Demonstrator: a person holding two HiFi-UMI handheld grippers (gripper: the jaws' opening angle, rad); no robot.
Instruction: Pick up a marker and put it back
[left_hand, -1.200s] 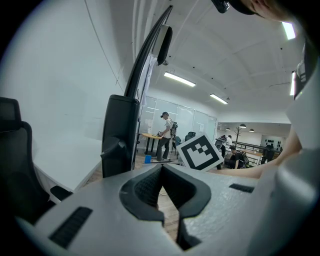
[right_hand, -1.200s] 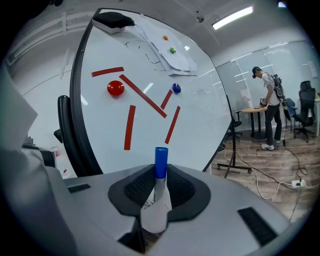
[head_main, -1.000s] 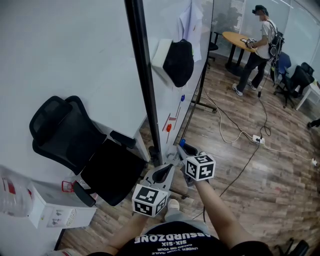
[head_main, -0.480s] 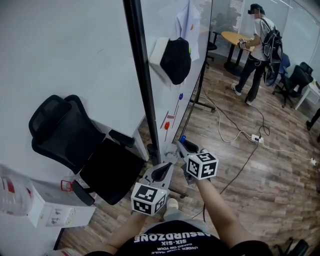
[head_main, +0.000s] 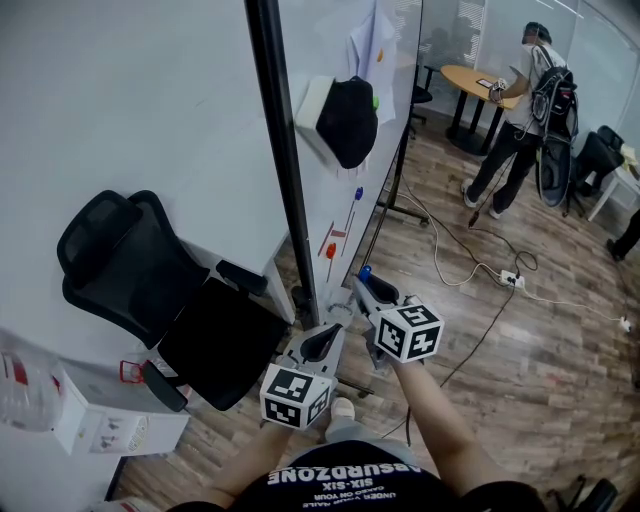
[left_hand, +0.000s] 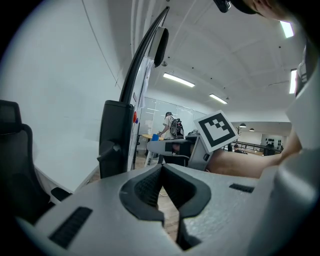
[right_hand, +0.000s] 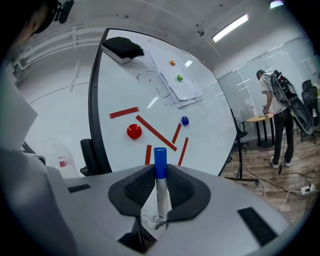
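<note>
Right tool (head_main: 363, 286), gripping marker (right_hand: 160, 186), has edged forward.

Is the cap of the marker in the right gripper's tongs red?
No, the marker gripped by the right gripper shows a blue cap.

- One blue-capped marker (right_hand: 161, 200) was present.
- Two grippers showed: left gripper (left_hand: 161, 168), right gripper (right_hand: 159, 172).
- One whiteboard (right_hand: 120, 75) carried five red strips (right_hand: 155, 132).
- Four round magnets sat on it: red magnet (right_hand: 134, 131), blue magnet (right_hand: 185, 120), orange magnet (right_hand: 172, 63), green magnet (right_hand: 179, 78).
- One black office chair (head_main: 120, 260) stood near left.
- One person (head_main: 530, 75) stood far right.
- One round surface (head_main: 472, 77) stood beside that person.
</note>
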